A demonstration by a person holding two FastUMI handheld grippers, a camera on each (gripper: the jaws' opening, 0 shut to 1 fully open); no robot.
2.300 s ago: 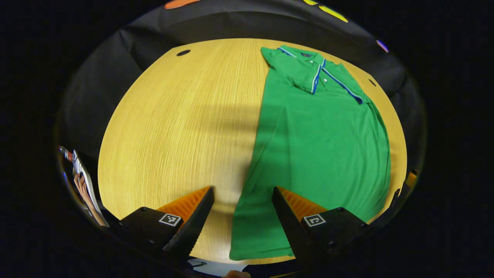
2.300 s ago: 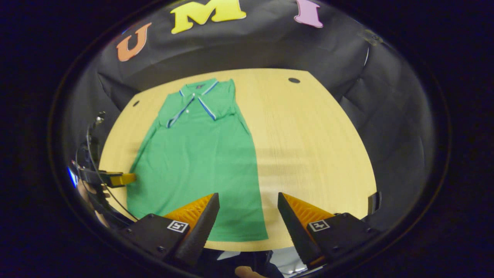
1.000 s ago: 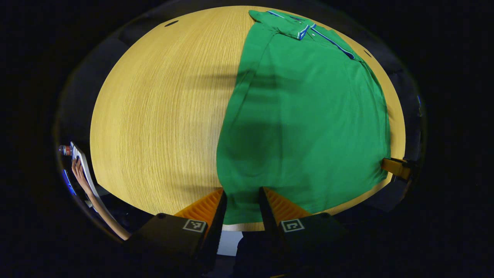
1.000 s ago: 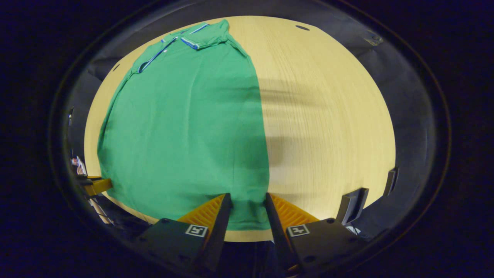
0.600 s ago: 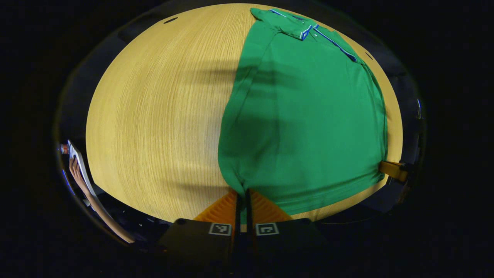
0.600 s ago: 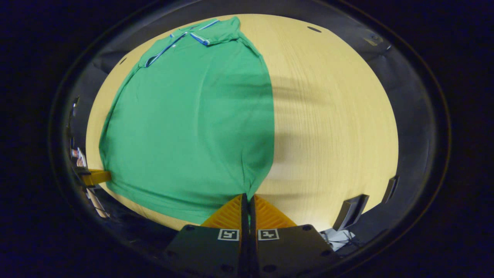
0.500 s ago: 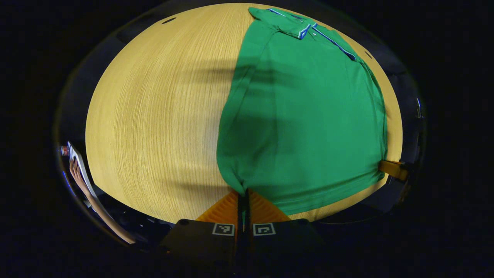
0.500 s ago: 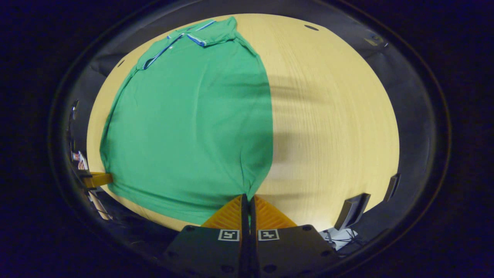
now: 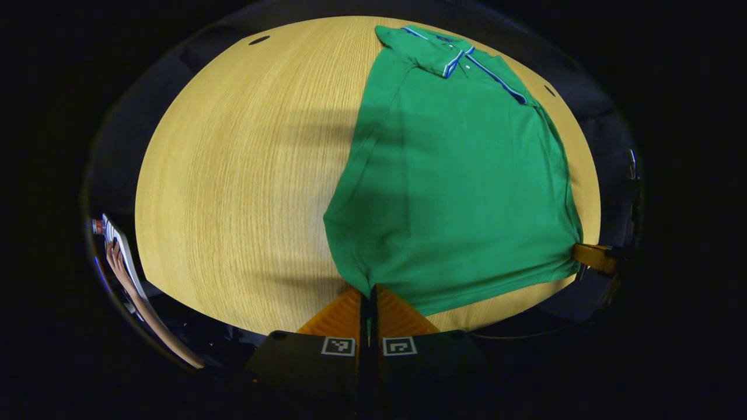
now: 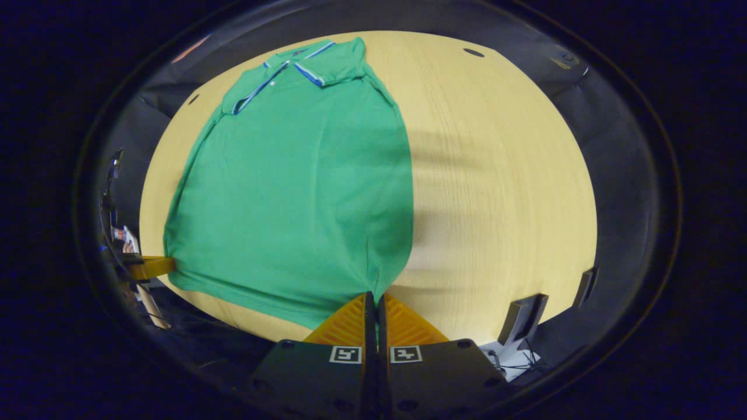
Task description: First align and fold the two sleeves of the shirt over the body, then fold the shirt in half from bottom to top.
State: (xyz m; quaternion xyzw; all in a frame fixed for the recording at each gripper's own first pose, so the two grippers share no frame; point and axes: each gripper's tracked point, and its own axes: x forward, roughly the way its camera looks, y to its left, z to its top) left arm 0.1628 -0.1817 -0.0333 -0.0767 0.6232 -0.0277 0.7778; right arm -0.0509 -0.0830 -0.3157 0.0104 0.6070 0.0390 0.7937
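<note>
Left gripper view.
- Item 1: green polo shirt (image 9: 461, 186), flat on the wooden table (image 9: 233, 175), collar at the far end, hem toward the near edge. Both sleeves lie folded in over the body, so the outline is a long, narrow panel; judged from this, the sleeve step is done.
- Item 2: left gripper (image 9: 369, 294), jaws pressed together on the shirt's near left hem corner. Cloth bunches to a point where it enters the jaws. The corner is held so the hem can be carried up toward the collar.
- Item 3: right gripper (image 9: 592, 256), seen at the far right, its tip at the opposite hem corner.
- Item 4: a person's arm (image 9: 134, 291) at the lower left, clear of the table.

Right gripper view.
- Item 1: same shirt (image 10: 303, 181), collar far, hem near, lying left of centre on the table (image 10: 502, 175).
- Item 2: right gripper (image 10: 373, 300), jaws closed on the near right hem corner, fabric pulled into a small peak.
- Item 3: left gripper (image 10: 153, 267) at the far left, meeting the other hem corner.

Judgement: with 2 corners pinched, the hem stays level; the bottom-to-top fold is about to begin. Uneven lifting would skew the fold.
</note>
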